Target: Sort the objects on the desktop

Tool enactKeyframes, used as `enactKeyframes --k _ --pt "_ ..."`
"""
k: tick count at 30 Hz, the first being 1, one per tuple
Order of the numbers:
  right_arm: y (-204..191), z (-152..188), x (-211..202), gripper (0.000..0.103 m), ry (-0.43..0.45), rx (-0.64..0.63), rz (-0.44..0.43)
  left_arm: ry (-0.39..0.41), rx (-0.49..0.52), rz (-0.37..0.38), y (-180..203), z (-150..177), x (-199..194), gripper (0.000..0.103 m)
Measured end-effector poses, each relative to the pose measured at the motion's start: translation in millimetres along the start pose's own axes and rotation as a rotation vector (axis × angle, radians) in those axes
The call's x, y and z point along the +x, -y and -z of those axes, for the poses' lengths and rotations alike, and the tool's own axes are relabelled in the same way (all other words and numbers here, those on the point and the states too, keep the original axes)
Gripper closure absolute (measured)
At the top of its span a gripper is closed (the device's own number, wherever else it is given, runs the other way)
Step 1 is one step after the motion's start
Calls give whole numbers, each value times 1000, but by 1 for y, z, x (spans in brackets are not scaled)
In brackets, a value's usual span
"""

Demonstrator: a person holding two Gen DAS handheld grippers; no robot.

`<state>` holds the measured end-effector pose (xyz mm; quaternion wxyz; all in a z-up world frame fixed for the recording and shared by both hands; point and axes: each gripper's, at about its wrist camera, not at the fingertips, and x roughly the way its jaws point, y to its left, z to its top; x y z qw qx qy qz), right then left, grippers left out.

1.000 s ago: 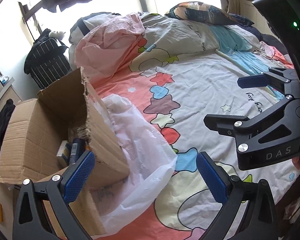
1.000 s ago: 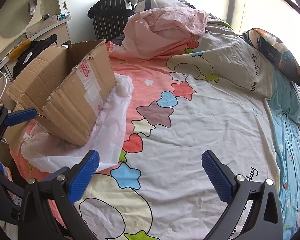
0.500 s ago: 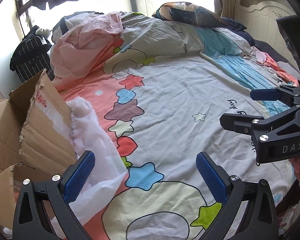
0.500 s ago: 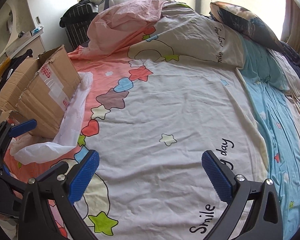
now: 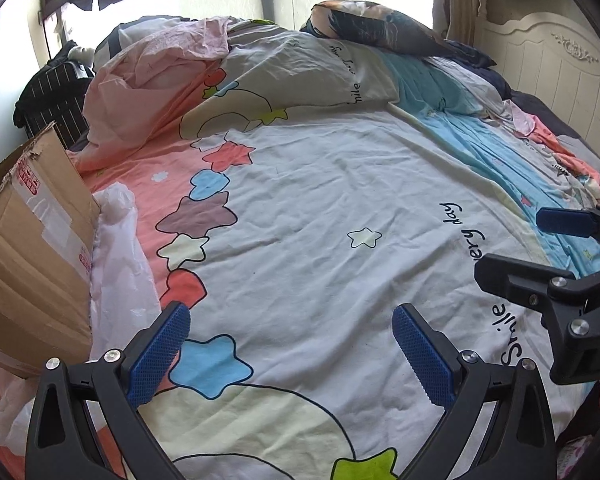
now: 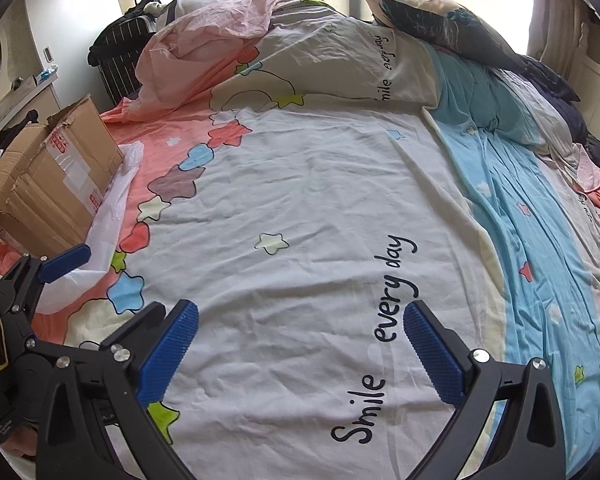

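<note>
My left gripper (image 5: 290,354) is open and empty, held over the patterned bed sheet (image 5: 320,220). My right gripper (image 6: 300,354) is open and empty over the same sheet (image 6: 320,208), near the words "Smile every day". Each gripper shows in the other's view: the right one at the right edge of the left wrist view (image 5: 540,248), the left one at the left edge of the right wrist view (image 6: 100,300). A brown cardboard box (image 5: 32,248) stands at the bed's left side, also in the right wrist view (image 6: 52,184). Its contents are hidden.
A white plastic bag (image 5: 120,264) lies beside the box. A bunched pink quilt (image 5: 160,80) and a dark pillow (image 5: 380,28) lie at the far side. A cream headboard (image 5: 540,80) is at the right. A striped dark suitcase (image 6: 120,60) stands beyond the bed.
Both grippers have swung right, away from the cardboard box and toward the middle of the bed. The box's inside has dropped out of view. Both stay open.
</note>
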<state>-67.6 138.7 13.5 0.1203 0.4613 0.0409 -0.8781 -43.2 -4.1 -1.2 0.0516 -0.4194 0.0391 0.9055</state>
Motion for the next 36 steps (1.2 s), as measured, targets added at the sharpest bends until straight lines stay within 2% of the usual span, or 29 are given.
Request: enactKeyframes --k 4,8,14,22,36 --pt "15 9 4 0 1 26 19 -19 -41 25 7 1 12 0" --pt "29 15 9 0 -7 52 30 -30 -59 13 16 2 22 0" --pt "33 18 16 0 -13 65 13 1 -36 -13 30 3 21 0" --pt "29 17 19 0 -12 63 1 17 -55 -39 26 5 21 0" --pt "27 19 20 0 -20 50 -2 -8 -94 -59 14 9 25 0"
